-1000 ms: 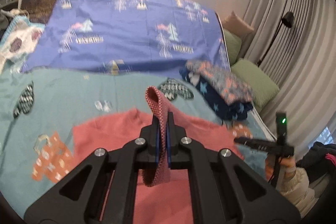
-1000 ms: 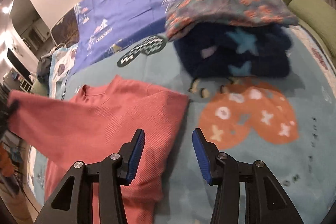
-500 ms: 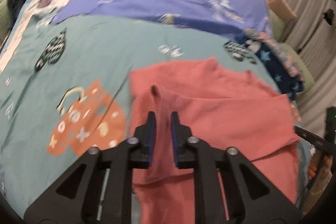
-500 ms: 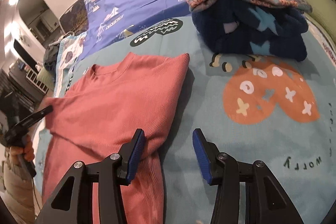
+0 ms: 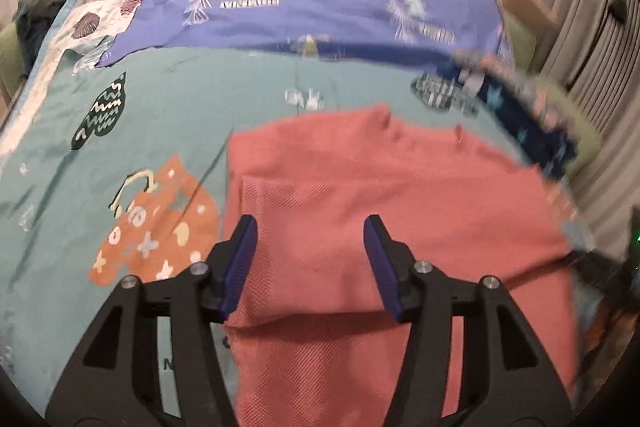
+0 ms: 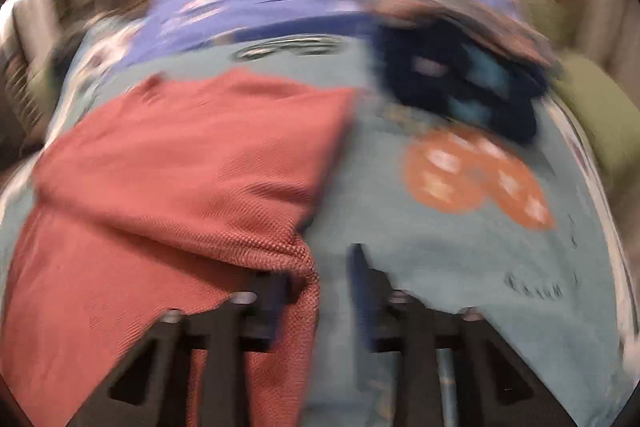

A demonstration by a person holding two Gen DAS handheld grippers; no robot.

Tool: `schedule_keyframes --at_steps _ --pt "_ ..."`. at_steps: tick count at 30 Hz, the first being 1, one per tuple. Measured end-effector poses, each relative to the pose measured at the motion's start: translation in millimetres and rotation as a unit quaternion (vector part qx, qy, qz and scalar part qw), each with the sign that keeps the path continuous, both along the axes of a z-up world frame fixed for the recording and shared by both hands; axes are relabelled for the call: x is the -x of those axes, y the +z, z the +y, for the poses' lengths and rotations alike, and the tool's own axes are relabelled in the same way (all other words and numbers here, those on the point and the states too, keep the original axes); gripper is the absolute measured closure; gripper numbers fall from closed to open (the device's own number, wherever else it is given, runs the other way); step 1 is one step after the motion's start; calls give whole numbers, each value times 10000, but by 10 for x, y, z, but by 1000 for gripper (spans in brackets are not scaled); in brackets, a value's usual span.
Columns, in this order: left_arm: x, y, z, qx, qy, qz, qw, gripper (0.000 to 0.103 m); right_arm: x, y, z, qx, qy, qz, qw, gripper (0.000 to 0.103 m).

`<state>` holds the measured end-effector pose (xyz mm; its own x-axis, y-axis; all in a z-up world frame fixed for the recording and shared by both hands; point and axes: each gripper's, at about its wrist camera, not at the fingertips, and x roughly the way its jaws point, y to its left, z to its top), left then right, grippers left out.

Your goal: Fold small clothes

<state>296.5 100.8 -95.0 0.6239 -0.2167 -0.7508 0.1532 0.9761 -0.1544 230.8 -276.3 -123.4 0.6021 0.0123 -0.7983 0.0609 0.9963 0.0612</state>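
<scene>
So the coral sweater (image 5: 380,195) is lying flat on the teal bedspread (image 5: 160,115), sleeve folded across the body. Left gripper (image 5: 310,243) sits right over that folded part, jaws spreading apart, cloth below them but nothing pinched. Right gripper (image 6: 316,267) is at the sweater's right edge, jaws closing in; the fabric edge bunches against the left finger, though it's too blurry to tell if it's actually pinched. Folded clothes pile (image 6: 460,83) sits beyond the right fingers.

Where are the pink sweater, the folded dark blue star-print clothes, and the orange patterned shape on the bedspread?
pink sweater (image 5: 400,195), left wrist view, its middle.
folded dark blue star-print clothes (image 6: 460,83), right wrist view, dark front.
orange patterned shape (image 5: 160,227), left wrist view, centre.
</scene>
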Motion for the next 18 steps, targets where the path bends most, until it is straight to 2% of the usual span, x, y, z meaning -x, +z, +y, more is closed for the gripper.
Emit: schedule_keyframes --at_steps 1,4,9,12,14,15,16,18 --pt "-4 -66 -14 -77 4 67 9999 46 66 -31 -197 -603 -226 -16 9979 79" --pt "-12 -306 -4 -308 90 152 9994 46 242 -112 -452 -1372 -594 -61 9887 80" --pt "50 -254 99 -88 250 68 9996 46 355 -58 -453 -1360 -329 10 9902 75" --pt "89 -81 225 163 292 -108 9994 46 409 98 -656 -1883 -285 -157 9816 74" --pt "72 19 321 278 436 -280 9983 44 364 209 -798 -2123 -322 -358 9760 64" --pt "29 56 383 301 560 -332 9974 41 284 258 -865 -2144 -375 -404 9752 53" --pt "-42 74 456 341 704 -341 9964 39 198 277 -875 -2144 -349 -403 9753 47" --pt "-215 39 565 491 833 -175 9952 39 -59 276 -820 -2152 -215 -321 9758 47"
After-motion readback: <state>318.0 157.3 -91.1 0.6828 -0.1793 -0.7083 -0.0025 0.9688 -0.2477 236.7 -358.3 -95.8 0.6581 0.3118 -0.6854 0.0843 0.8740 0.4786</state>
